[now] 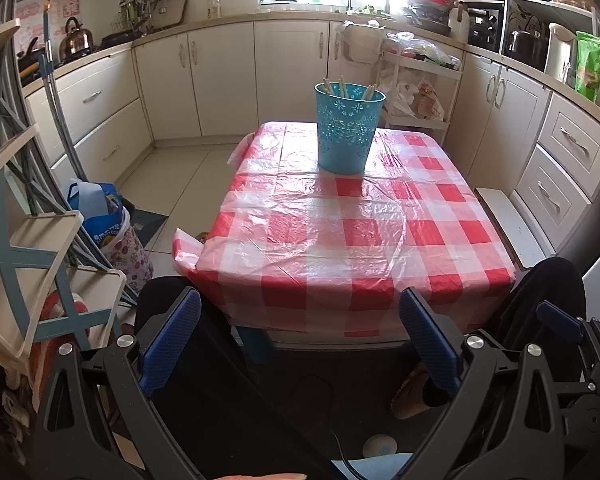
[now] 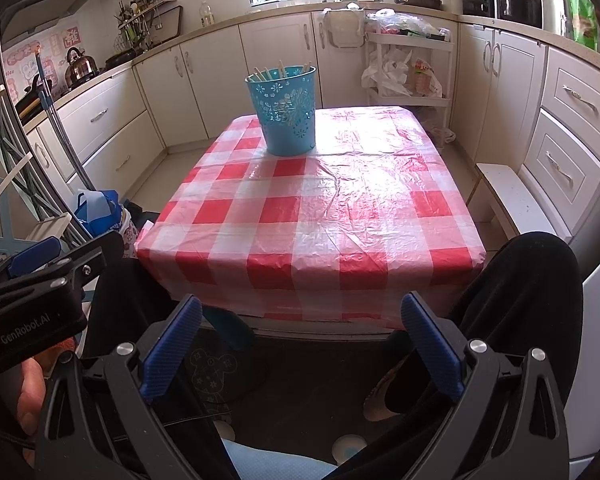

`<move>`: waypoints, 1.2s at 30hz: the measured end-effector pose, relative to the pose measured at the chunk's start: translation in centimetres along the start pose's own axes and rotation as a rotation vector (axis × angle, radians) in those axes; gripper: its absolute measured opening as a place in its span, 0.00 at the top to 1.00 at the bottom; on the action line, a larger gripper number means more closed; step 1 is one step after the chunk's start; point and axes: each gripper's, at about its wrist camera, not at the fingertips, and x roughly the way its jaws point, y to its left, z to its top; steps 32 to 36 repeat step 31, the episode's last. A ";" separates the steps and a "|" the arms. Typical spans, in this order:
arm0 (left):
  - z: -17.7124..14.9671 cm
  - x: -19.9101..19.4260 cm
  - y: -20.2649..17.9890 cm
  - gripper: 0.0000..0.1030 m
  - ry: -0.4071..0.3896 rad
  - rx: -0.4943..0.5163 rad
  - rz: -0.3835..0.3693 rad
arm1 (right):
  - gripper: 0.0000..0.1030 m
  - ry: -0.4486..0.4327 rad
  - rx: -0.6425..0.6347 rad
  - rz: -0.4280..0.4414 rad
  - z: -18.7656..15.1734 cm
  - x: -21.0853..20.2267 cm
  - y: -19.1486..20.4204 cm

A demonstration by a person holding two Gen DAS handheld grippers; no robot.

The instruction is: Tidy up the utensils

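Cream kitchen cabinets wrap round a low table under a glossy, crinkled plastic cloth of red and white checks. Near the table's far edge stands a turquoise bucket, round and tapering, its wall pierced with flower patterns; pale wooden sticks poke up from its rim. Both grippers hang short of the near edge, above the person's dark-clothed knees. The left gripper has its ribbed blue fingers wide apart, holding nothing. The right gripper is likewise spread and empty.
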 end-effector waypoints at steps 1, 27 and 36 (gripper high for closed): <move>0.0 0.2 0.1 0.07 0.010 -0.003 -0.023 | 0.07 0.000 0.000 0.000 0.0 0.0 0.0; -0.6 -1.3 -0.8 0.07 -0.073 0.013 -0.002 | 0.07 -0.018 0.006 0.001 -0.2 -0.7 -0.3; -0.6 -1.4 -0.9 0.07 -0.073 0.016 -0.001 | 0.07 -0.018 0.006 0.001 -0.2 -0.8 -0.3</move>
